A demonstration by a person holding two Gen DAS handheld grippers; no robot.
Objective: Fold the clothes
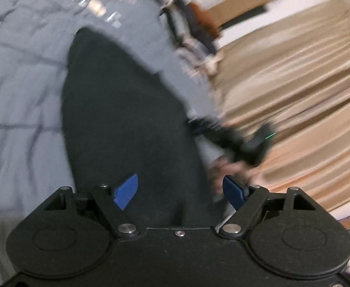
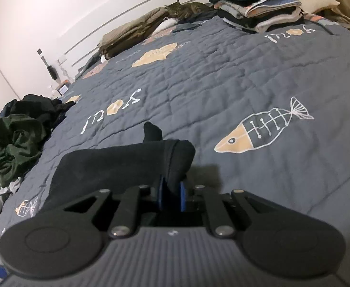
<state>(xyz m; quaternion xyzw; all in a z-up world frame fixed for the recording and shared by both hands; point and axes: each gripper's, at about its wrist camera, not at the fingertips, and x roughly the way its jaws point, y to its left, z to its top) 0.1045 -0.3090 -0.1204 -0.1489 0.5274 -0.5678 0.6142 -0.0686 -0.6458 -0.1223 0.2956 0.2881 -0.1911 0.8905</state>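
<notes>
A black garment point(image 2: 117, 165) lies partly folded on the grey quilted bedspread point(image 2: 222, 76). My right gripper point(image 2: 171, 196) is shut on the garment's thick folded edge and holds it just above the bed. In the blurred left wrist view the same black garment point(image 1: 127, 124) spreads out in front of my left gripper point(image 1: 179, 192), whose blue fingers point(image 1: 126, 191) stand wide apart over the cloth with nothing pinched. The other gripper and the hand holding it point(image 1: 242, 148) show at the garment's right edge.
A stack of folded clothes point(image 2: 256, 7) stands at the far right corner of the bed. A heap of unfolded dark green and black clothes point(image 2: 17, 138) lies at the left edge. A tabby cat point(image 2: 187, 8) rests by the pillows. Beige curtains point(image 1: 294, 95) hang beside the bed.
</notes>
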